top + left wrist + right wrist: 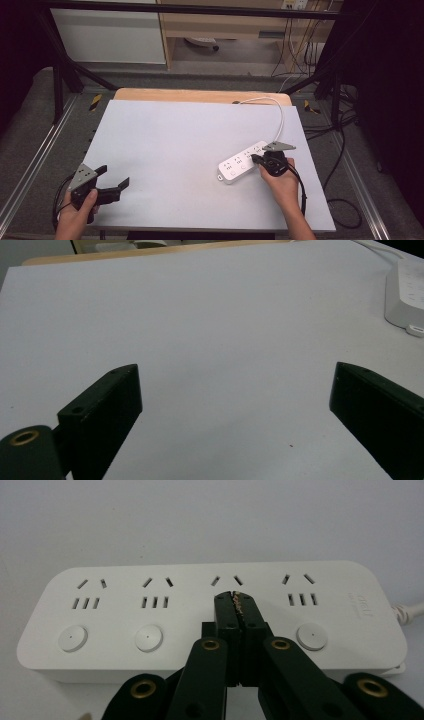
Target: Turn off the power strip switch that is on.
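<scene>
A white power strip (242, 162) with several sockets and round buttons lies flat at the right of the white tabletop (175, 140). Its white cord (280, 117) runs off toward the far edge. My right gripper (256, 159) is shut with nothing between its jaws. In the right gripper view its closed tips (235, 597) rest over the third socket group of the power strip (150, 605), hiding that group's button. My left gripper (114, 176) stands open near the front left corner, over bare table. In the left gripper view it (235, 372) is empty, and the power strip (407, 295) lies far right.
A wooden strip (200, 95) borders the table's far edge. Black frame poles (60, 75) stand at the back left and right. Loose cables (345, 200) lie on the floor to the right. A cabinet (110, 35) stands behind.
</scene>
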